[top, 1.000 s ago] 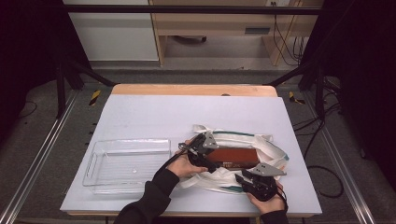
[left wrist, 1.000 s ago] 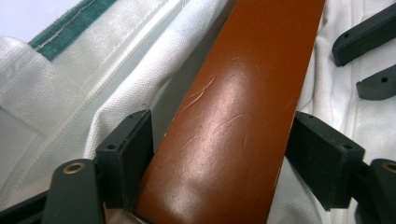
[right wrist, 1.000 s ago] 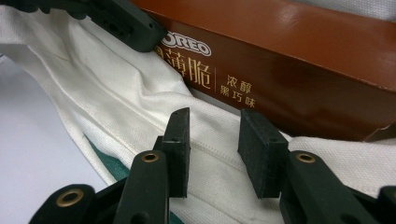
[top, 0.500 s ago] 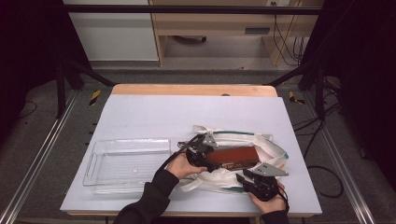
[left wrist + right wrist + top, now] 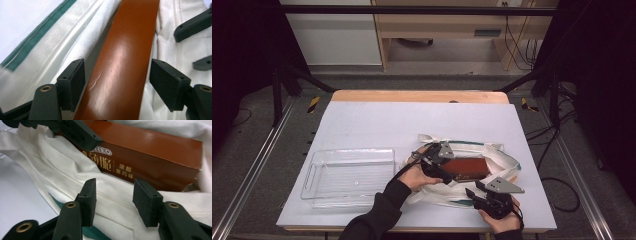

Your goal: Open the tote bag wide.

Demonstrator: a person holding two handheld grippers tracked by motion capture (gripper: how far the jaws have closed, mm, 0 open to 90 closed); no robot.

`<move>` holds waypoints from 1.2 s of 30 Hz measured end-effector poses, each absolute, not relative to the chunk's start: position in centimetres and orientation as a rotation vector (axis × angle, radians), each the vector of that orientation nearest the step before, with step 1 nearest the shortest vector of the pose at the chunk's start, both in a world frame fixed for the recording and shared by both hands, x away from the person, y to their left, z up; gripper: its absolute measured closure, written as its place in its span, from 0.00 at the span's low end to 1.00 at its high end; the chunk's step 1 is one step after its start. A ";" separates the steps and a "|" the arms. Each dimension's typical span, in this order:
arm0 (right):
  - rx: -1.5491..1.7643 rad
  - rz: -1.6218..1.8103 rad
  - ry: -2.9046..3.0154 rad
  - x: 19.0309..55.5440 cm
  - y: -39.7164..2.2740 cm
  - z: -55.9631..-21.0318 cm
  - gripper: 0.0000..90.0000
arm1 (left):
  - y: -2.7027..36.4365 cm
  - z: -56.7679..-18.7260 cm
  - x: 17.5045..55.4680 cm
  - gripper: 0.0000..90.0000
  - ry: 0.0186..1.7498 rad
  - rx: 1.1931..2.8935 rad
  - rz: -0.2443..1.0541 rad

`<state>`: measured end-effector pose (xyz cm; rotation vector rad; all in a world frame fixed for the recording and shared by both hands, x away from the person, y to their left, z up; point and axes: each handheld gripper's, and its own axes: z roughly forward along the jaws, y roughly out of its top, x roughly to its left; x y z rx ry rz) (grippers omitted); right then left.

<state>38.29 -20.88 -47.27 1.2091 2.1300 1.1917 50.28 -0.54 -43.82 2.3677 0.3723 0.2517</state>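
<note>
Two grippers at bag [image 5: 492, 165], lower right of high view. Box [image 5: 464, 168] lies in bag mouth. My left gripper [image 5: 116, 82] straddles box, jaws just opened, pads clear of it. My right gripper [image 5: 115, 201] over bag cloth, jaws just opening, gripping nothing. Tray [image 5: 314, 172] lower left.

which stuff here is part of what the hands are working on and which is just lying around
In the job:
- brown box, lying in the bag's mouth
- white cloth bag
- left gripper, jaws open around the box
- right gripper, jaws open at the bag's edge

Lying about:
- clear plastic tray, beside the bag
- yellow-handled tools on the floor
</note>
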 end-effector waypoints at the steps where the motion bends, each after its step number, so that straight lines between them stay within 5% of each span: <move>1: 1.207 1.187 2.128 38.2 -21.0 -47.3 0.59 | -0.8 -44.0 50.4 0.32 0.369 2.387 0.250; 11: 1.205 1.177 2.144 38.3 -21.1 -47.5 0.57 | -1.9 -45.1 51.0 0.32 0.343 2.479 0.227; 19: 1.203 1.179 2.143 38.3 -21.2 -47.6 0.57 | -1.7 -44.3 51.2 0.42 0.332 2.497 0.158; 36: 1.207 1.188 2.130 38.4 -21.2 -47.6 0.55 | 0.7 -37.9 49.8 0.46 0.311 2.368 0.168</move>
